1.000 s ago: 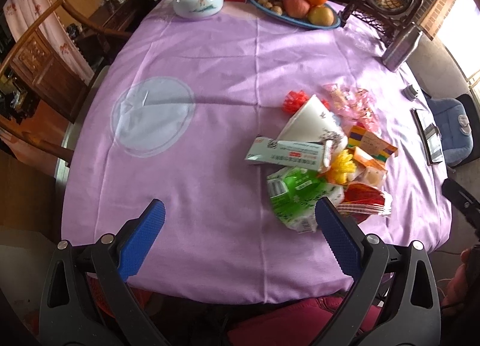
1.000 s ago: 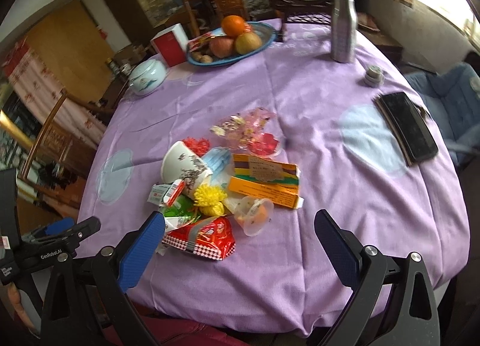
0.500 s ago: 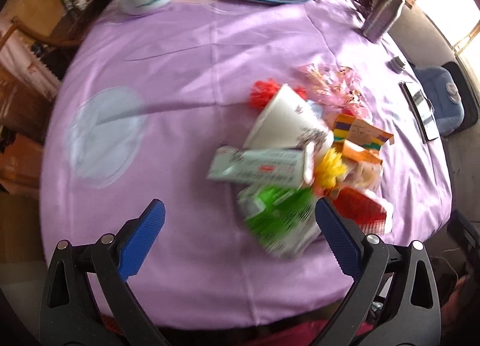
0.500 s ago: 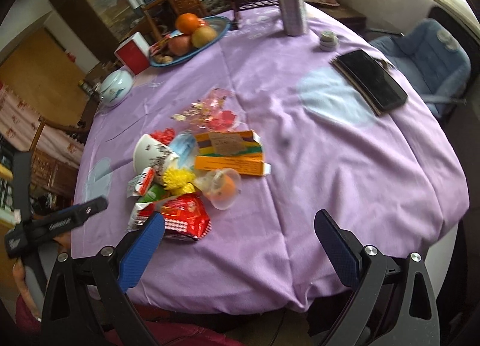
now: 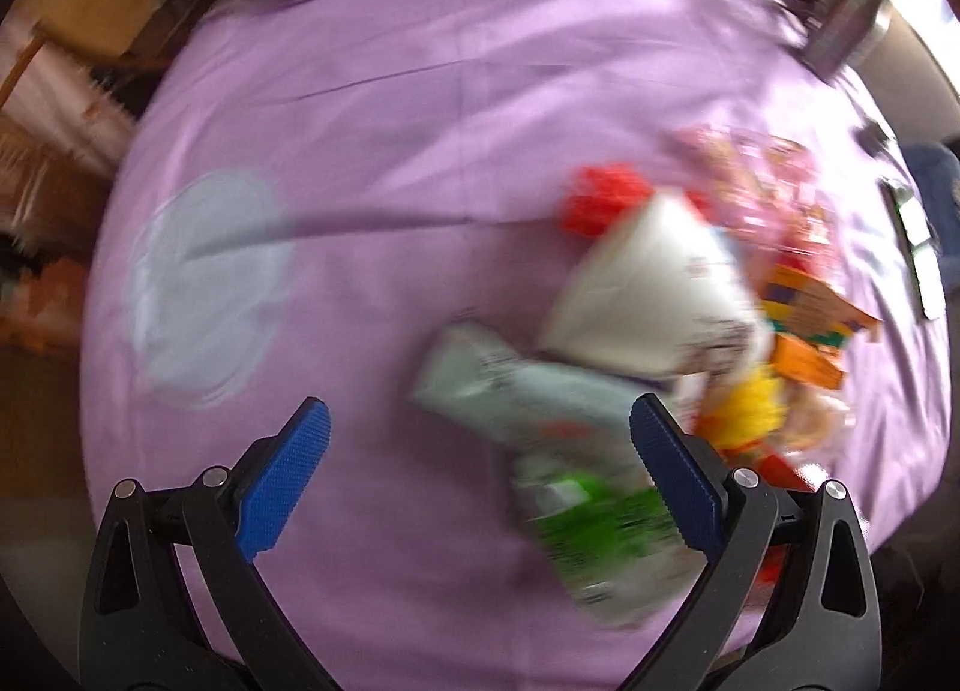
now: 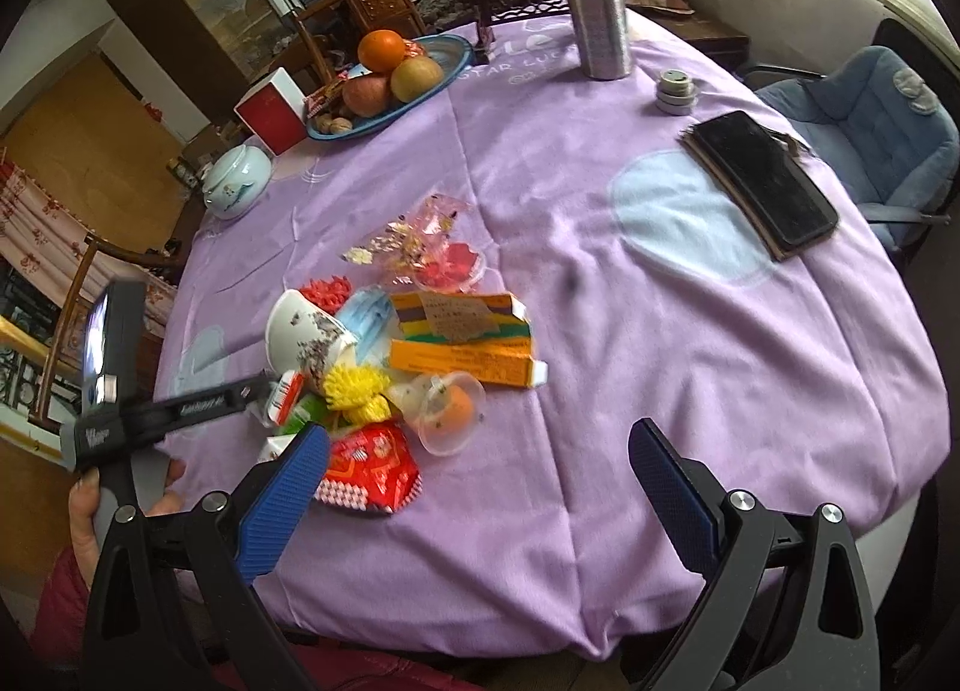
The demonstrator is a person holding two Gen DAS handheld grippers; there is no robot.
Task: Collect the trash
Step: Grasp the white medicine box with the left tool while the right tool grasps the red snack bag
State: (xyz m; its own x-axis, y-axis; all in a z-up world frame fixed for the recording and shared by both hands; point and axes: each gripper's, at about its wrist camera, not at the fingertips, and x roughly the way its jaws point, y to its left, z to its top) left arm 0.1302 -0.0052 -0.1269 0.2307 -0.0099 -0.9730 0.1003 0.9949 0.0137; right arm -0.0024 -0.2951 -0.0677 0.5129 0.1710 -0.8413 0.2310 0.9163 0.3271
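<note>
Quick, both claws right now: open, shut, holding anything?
Left claw: open, empty, over the trash pile.
Right claw: open, empty.

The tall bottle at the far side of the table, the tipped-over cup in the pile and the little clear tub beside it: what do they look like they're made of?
The bottle looks like brushed metal, probably steel: grey with a dull sheen. The cup looks like paper: matte white, thin rim, printed pattern. The clear tub seems thin plastic: see-through, with something orange showing inside.

Fruit plate [image 6: 447,68]; steel flask [image 6: 597,10]; phone [image 6: 765,178]
</note>
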